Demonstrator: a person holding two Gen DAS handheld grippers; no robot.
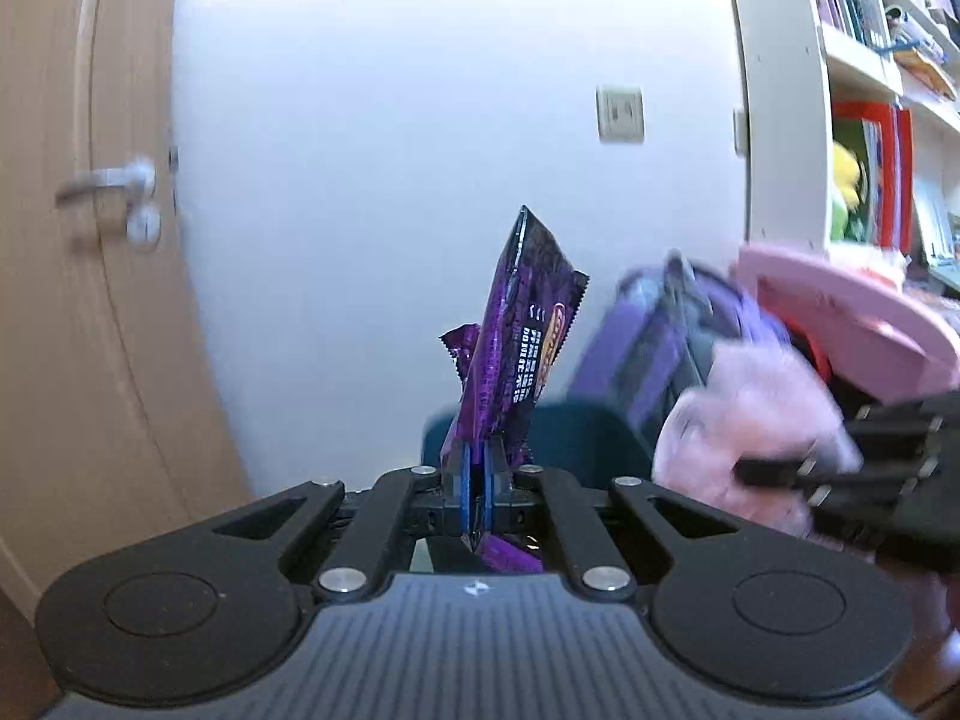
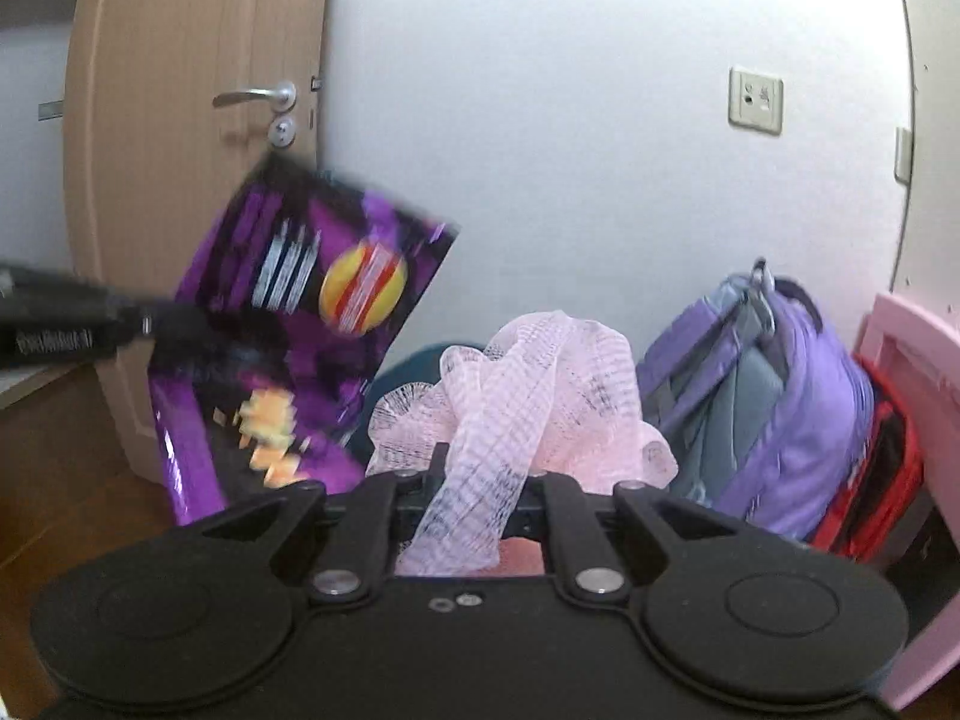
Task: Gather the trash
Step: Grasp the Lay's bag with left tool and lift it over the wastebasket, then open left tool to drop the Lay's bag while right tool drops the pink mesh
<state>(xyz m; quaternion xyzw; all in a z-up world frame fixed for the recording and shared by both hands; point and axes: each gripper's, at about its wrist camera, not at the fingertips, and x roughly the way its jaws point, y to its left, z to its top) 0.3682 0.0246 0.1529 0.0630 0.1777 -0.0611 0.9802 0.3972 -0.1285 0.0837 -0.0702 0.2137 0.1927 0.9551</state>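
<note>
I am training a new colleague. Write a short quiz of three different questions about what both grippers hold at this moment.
1. True or false: the left gripper is shut on the purple snack wrapper.
2. What does the right gripper hold?
A. a purple backpack
B. a pink mesh net
C. a door handle
3. Fill in: the purple backpack leans beside a pink ____ at the right edge.

Key
1. True; its blue pads pinch the wrapper's lower end.
2. B; the pink mesh net runs between its jaws.
3. Furniture piece; what it is exactly cannot be told.
</note>
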